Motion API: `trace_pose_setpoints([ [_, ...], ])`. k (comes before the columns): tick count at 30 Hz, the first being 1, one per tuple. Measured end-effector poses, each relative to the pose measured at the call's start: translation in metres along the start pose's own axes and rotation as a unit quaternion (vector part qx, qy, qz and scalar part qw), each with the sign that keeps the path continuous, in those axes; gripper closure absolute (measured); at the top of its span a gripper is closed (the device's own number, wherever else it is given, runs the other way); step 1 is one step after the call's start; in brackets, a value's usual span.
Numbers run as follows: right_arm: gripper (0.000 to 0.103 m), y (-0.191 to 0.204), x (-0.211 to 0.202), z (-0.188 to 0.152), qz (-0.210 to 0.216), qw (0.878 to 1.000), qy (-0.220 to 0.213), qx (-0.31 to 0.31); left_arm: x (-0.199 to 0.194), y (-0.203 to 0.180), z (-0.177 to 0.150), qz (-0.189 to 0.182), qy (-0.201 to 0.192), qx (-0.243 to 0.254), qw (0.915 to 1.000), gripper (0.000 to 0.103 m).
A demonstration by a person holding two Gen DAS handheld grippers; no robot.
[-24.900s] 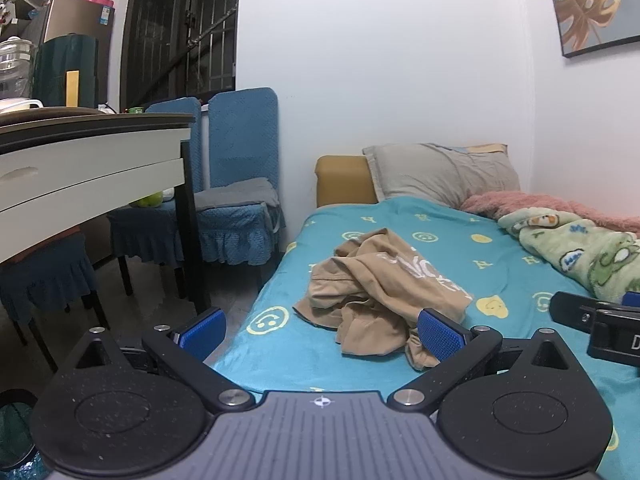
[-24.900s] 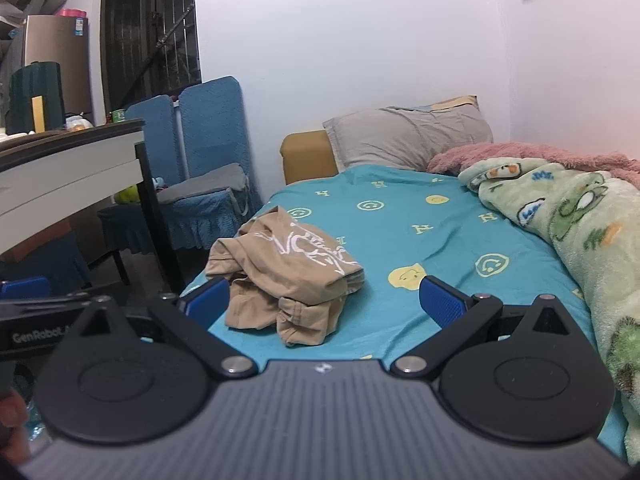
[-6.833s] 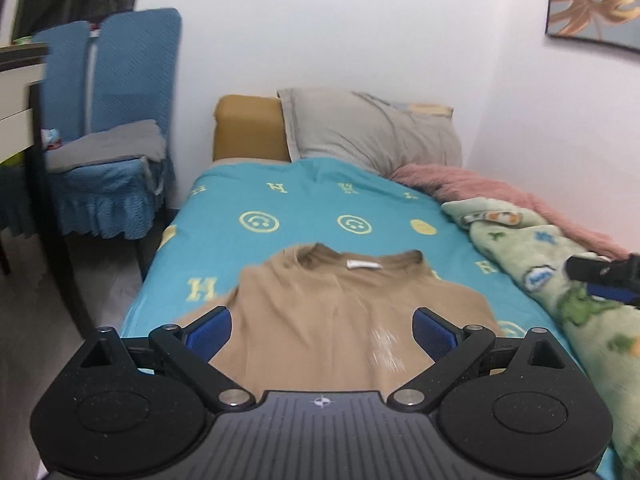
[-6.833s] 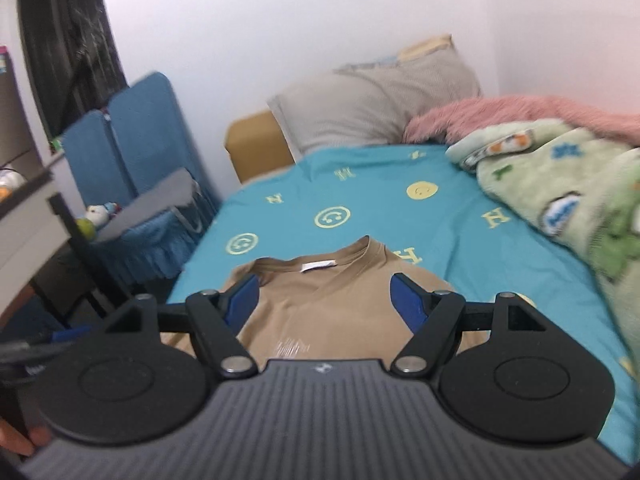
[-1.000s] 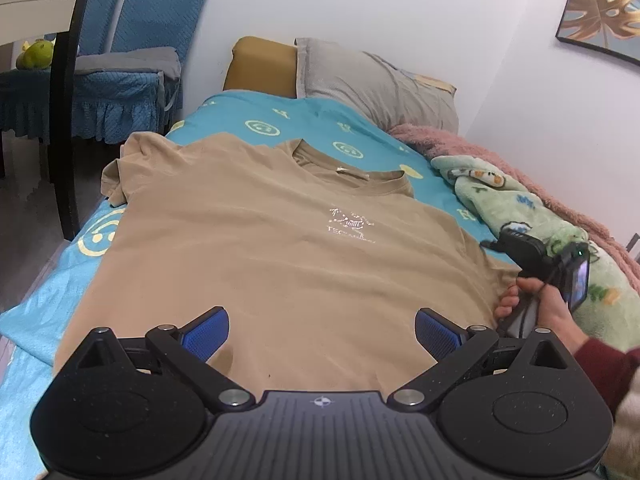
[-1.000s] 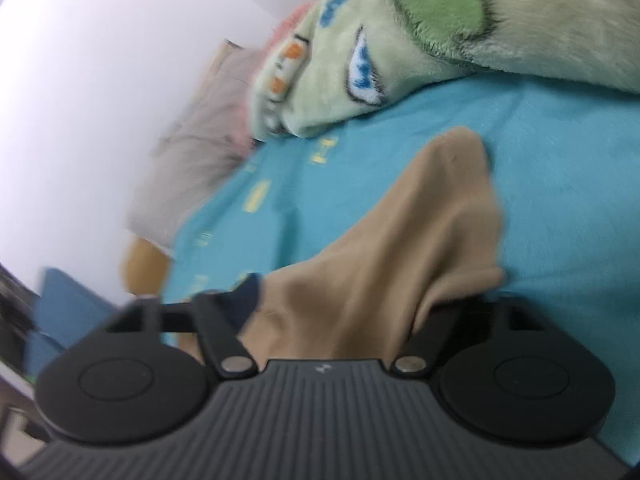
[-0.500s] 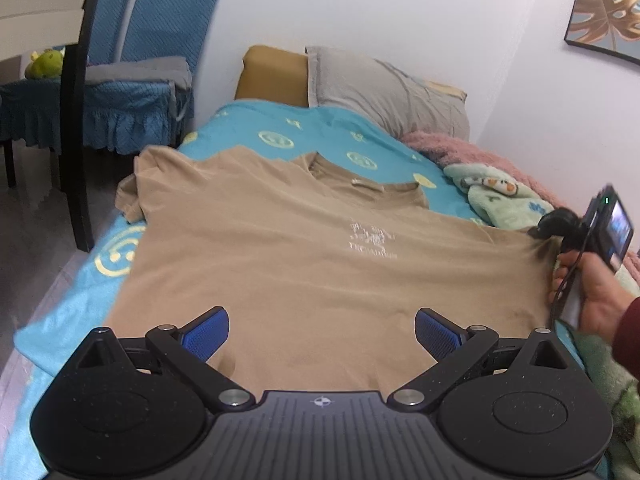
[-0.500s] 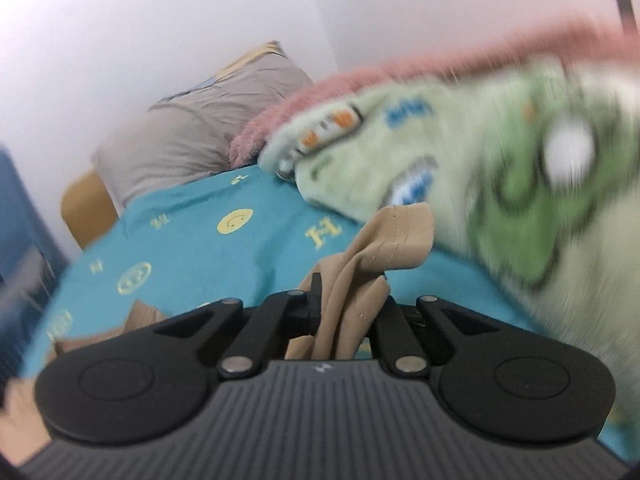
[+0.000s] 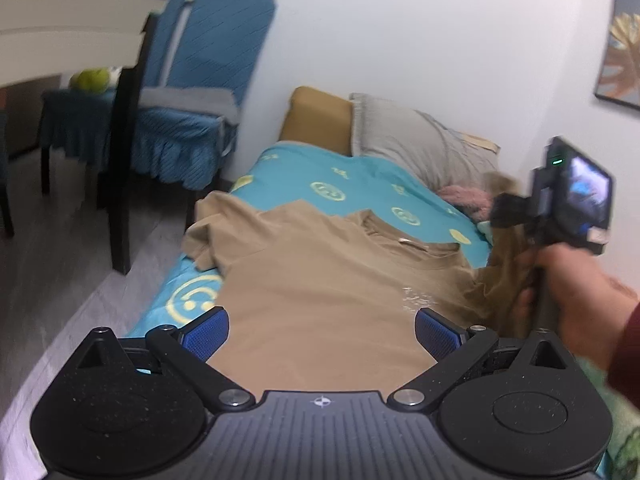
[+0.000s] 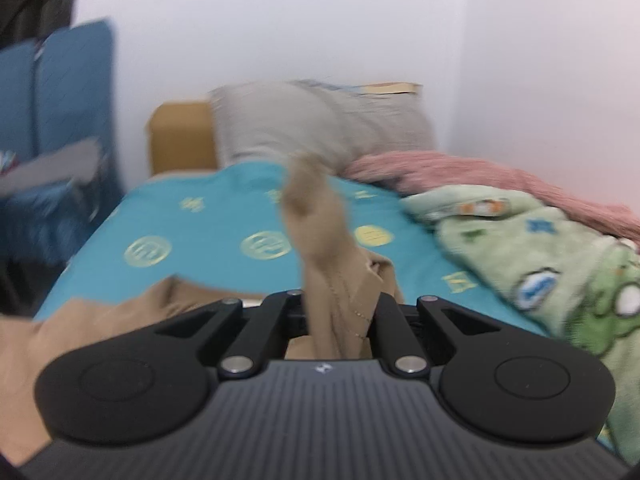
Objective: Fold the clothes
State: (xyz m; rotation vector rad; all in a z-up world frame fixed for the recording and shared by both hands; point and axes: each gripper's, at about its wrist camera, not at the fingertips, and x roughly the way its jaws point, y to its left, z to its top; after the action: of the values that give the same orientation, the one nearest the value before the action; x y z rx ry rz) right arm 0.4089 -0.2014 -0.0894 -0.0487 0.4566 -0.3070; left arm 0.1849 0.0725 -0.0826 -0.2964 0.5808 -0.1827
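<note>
You have before you:
- one tan T-shirt [image 9: 320, 280]
- one bed with a teal sheet [image 9: 360, 184]
- one grey pillow [image 9: 408, 140]
- one green cartoon blanket [image 10: 540, 248]
- one pink blanket [image 10: 480, 172]
- two blue chairs [image 9: 200, 64]
- one framed picture [image 9: 620, 64]
- two grippers: left gripper [image 9: 320, 330], right gripper [image 10: 338, 320]

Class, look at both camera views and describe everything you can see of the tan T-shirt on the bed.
The T-shirt is tan, soft-looking cloth with a round collar, a small neck label and a faint pale chest print. It lies front up on the teal bed sheet, one sleeve crumpled near the bed's edge. The other sleeve is lifted, pinched in the shut right gripper. The open left gripper hovers over its lower part.
</note>
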Motion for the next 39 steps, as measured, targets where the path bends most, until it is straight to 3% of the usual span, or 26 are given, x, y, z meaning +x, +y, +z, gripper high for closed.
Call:
trace_pose_setpoints([
  [6, 0.094, 0.038, 0.011, -0.019, 0.064, 0.997, 0.03, -0.012, 0.01, 0.022, 0.002, -0.001, 0.019, -0.015, 0.9997, 0.002],
  [8, 0.089, 0.046, 0.013, -0.023, 0.089, 0.995, 0.041, -0.009, 0.016, 0.027, 0.0, 0.001, 0.021, -0.014, 0.9997, 0.002],
  [10, 0.047, 0.053, 0.014, -0.028, 0.113, 0.992, 0.052, -0.007, 0.024, 0.03, -0.003, 0.005, 0.032, -0.018, 0.9993, 0.002],
  [11, 0.01, 0.057, 0.015, -0.03, 0.125, 0.99, 0.057, -0.006, 0.029, 0.032, -0.005, 0.007, 0.037, -0.02, 0.9991, 0.002],
  [12, 0.0, 0.06, 0.016, -0.032, 0.137, 0.989, 0.063, -0.005, 0.03, 0.033, -0.006, 0.006, 0.039, -0.02, 0.999, 0.002],
  [17, 0.0, 0.037, -0.03, -0.024, 0.173, 0.983, 0.062, 0.015, 0.03, 0.031, -0.011, 0.009, 0.041, -0.009, 0.9991, 0.002],
  [23, 0.0, -0.038, -0.135, -0.017, 0.184, 0.979, 0.054, 0.063, 0.018, 0.021, -0.015, 0.012, 0.04, 0.006, 0.9991, 0.002],
  [29, 0.0, -0.114, -0.243, -0.043, 0.179, 0.98, 0.057, 0.064, -0.008, 0.011, -0.027, -0.002, 0.07, -0.012, 0.9975, 0.003],
  [34, 0.0, -0.17, -0.299, -0.067, 0.19, 0.976, 0.033, 0.105, -0.035, -0.028, -0.041, -0.001, 0.075, 0.064, 0.9952, 0.003],
  [37, 0.0, -0.198, -0.318, -0.072, 0.184, 0.976, 0.016, 0.116, -0.047, -0.058, -0.051, -0.019, 0.079, 0.104, 0.9912, 0.003],
  [39, 0.0, -0.216, -0.328, -0.075, 0.19, 0.974, 0.003, 0.12, -0.045, -0.078, -0.06, -0.038, 0.102, 0.115, 0.9873, 0.005],
])
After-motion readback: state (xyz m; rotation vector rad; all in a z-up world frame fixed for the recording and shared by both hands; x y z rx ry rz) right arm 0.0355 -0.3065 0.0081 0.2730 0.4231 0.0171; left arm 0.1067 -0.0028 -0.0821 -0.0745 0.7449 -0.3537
